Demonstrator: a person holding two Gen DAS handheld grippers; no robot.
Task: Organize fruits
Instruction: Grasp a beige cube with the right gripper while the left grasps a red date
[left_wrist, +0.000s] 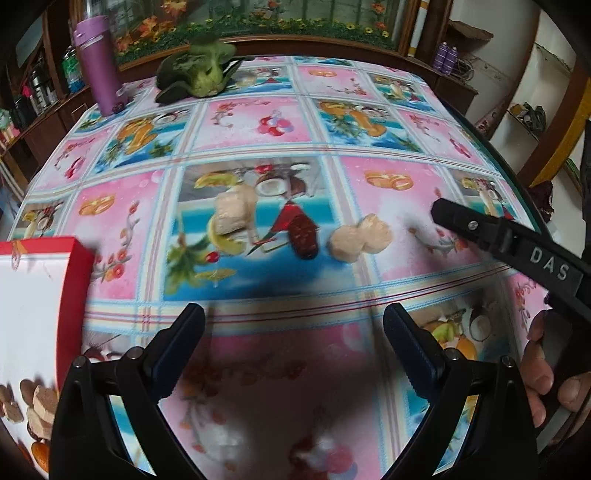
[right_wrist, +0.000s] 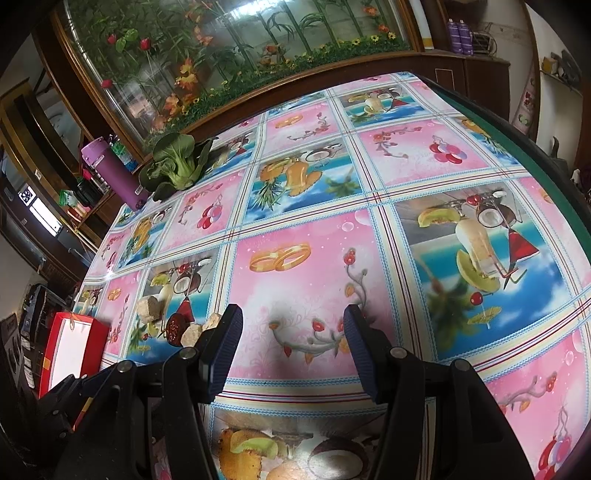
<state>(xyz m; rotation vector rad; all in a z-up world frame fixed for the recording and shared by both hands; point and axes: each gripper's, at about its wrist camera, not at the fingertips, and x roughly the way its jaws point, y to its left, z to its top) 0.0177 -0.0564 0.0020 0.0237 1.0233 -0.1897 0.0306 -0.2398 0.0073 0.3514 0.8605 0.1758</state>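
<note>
Left gripper (left_wrist: 293, 325) and right gripper (right_wrist: 291, 325) both gape, holding nothing. We count loose pieces on the tablecloth (left_wrist: 388, 192): pale chunk (left_wrist: 236, 214), dark red piece (left_wrist: 301, 236), pale pair (left_wrist: 360, 238). Red box (left_wrist: 33, 295) beside them; sorting barely begun, we judge.

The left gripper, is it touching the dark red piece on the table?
Apart. In the left wrist view the left gripper, jaws open, is short of the dark red piece, with bare tablecloth between.

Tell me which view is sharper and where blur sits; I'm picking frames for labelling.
Left wrist view: motion-smeared, the pale pieces and dark red piece soft-edged, left gripper shadowing the tablecloth beneath. Right wrist view: crisper, bok choy and purple bottle well defined; both bend strongly at the edges.
</note>
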